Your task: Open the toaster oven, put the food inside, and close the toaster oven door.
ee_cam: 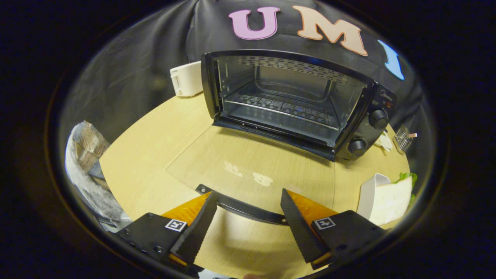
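Parted jaws straddle door handle point(244, 207), toaster oven point(294, 100) gaping beyond.

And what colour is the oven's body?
Black, with black knobs, seen in the gripper view: oven. The gripper is open.

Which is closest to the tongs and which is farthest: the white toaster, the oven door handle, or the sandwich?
The tongs are open, holding nothing.
1. Oven door handle: between the fingers, at the edge of the dropped glass door.
2. Sandwich: beside the right finger.
3. White toaster: far back, beside the oven.
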Tool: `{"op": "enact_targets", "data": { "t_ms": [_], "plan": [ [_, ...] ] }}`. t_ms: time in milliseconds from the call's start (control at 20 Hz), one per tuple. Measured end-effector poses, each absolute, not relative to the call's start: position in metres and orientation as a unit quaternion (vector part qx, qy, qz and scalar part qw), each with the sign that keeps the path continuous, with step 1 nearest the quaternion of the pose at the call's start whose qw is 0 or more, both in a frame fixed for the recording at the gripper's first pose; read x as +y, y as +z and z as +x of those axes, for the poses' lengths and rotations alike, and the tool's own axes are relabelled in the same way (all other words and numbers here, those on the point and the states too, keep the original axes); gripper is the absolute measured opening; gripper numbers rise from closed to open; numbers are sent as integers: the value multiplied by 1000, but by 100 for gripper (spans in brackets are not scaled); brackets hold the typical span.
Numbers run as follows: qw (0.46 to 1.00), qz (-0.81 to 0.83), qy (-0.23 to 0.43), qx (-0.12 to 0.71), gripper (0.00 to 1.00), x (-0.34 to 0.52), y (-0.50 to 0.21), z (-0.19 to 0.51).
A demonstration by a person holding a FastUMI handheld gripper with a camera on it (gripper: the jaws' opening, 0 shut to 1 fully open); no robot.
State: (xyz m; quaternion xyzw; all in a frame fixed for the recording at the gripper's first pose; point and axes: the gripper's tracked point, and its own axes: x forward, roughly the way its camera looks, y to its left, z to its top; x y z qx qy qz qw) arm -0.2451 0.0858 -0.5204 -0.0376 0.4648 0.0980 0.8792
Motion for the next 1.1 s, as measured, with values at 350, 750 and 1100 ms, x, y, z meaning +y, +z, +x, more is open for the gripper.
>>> {"op": "enact_targets", "data": {
  "t_ms": [350,750,1100],
  "plan": [
    [877,-25,110,468,100,87,-510,-243],
    [915,5,67,397,100,36,-448,-204],
    [951,-12,-27,309,100,-76,-386,-162]
  ]
}}
